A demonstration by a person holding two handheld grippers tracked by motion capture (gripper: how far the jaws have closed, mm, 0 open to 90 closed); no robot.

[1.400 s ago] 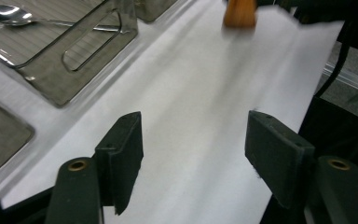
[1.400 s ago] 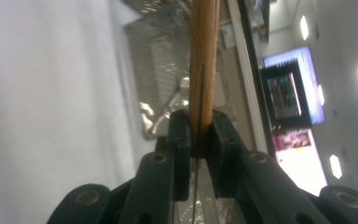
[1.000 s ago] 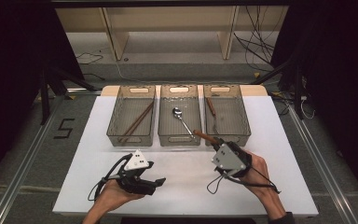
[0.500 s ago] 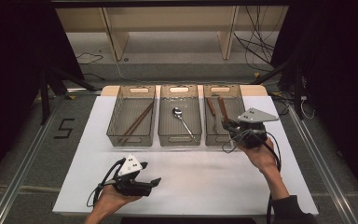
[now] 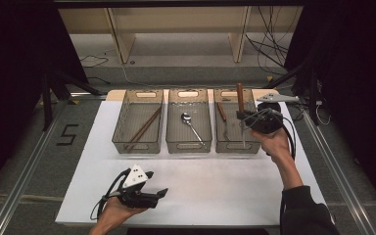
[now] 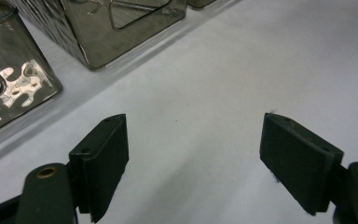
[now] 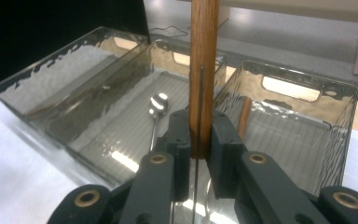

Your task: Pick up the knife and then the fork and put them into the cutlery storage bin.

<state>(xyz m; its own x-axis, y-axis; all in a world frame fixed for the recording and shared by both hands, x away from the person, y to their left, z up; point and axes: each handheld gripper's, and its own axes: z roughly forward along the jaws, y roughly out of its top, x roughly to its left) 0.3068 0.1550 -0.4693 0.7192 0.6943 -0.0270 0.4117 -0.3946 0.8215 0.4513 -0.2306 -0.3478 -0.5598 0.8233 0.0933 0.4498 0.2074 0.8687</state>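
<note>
Over the right-hand clear smoked-plastic bin [image 5: 252,145], the right gripper [image 5: 242,117] has its black jaws clamped on a wooden-handled knife [image 7: 203,74], handle upright, thin metal blade apparently hanging down into the bin, though it is faint in the high view. Beside it, the middle bin [image 5: 189,146] holds a silver metal spoon [image 5: 191,125]. Near the front of the white table [image 5: 225,186], the left gripper [image 6: 193,163] has its jaws spread wide with nothing between them, having just been opening.
</note>
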